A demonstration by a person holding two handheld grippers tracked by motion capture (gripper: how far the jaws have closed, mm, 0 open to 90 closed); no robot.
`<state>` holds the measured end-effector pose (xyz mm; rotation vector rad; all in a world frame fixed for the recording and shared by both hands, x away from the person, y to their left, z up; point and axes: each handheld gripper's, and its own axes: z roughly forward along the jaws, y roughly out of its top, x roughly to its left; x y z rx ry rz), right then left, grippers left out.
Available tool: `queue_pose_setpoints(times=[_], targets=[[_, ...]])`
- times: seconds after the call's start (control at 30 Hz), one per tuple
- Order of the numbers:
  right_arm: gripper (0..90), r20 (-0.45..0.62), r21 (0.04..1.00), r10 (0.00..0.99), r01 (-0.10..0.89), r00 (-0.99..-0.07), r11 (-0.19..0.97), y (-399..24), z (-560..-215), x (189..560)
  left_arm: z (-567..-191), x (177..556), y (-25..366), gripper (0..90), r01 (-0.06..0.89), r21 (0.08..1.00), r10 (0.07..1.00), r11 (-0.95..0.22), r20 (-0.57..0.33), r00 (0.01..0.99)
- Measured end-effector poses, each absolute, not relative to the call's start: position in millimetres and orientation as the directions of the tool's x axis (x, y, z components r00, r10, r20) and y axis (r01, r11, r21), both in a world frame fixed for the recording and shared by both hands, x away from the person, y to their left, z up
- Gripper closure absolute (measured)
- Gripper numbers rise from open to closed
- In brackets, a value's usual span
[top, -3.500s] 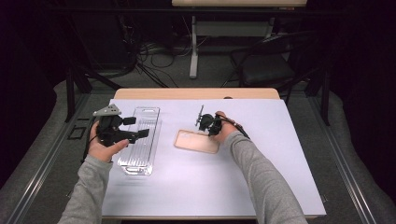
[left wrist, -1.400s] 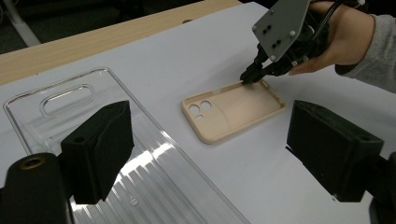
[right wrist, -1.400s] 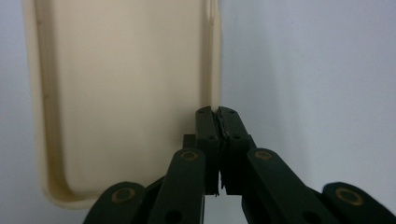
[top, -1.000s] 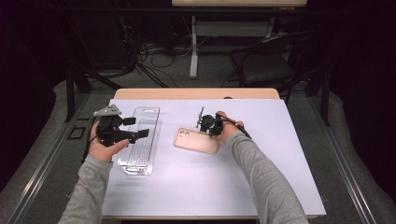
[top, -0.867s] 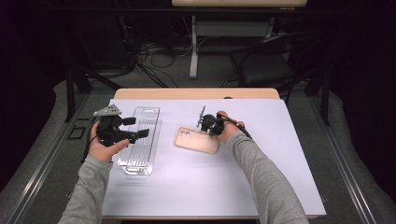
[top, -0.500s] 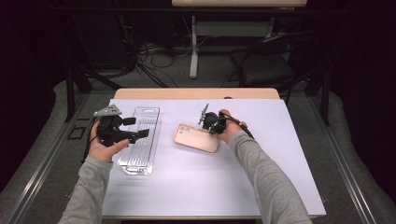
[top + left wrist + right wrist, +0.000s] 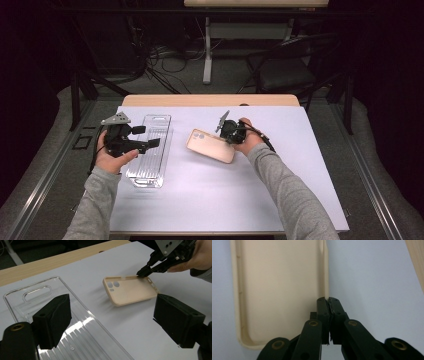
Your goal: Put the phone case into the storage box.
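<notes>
The right gripper (image 7: 225, 131) pinches the rim of the beige, open-faced plastic phone case (image 7: 210, 145), tilted at table centre. At nine o'clock, the left gripper (image 7: 152, 143) gapes empty. Lift slowly, keeping the thin edge pinched.

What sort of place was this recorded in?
Most likely a lab or recording workroom rather than a home. The table is covered by a plain white sheet under a fixed overhead camera, loose cables trail over the grey floor behind it, and a black chair stands in the dark background.
</notes>
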<state>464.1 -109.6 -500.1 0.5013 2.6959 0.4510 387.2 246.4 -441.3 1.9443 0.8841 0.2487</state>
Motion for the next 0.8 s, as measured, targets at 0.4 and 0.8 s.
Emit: queue_pose_setpoints(times=[0.4, 0.8], targets=[[88.5, -0.272, 0.450, 0.472, 0.322, -0.839, 0.833, -118.4, -495.5, 450.9, -441.0, 386.0, 244.6, 14.9, 0.476, 0.832, 0.673, -0.285, -0.180, 0.717], [88.5, -0.242, 0.511, 0.535, 0.363, -0.809, 0.779, -121.8, -497.9, 432.1, -441.3, 384.7, 241.1, 15.1, 0.472, 0.833, 0.673, -0.289, -0.174, 0.719]])
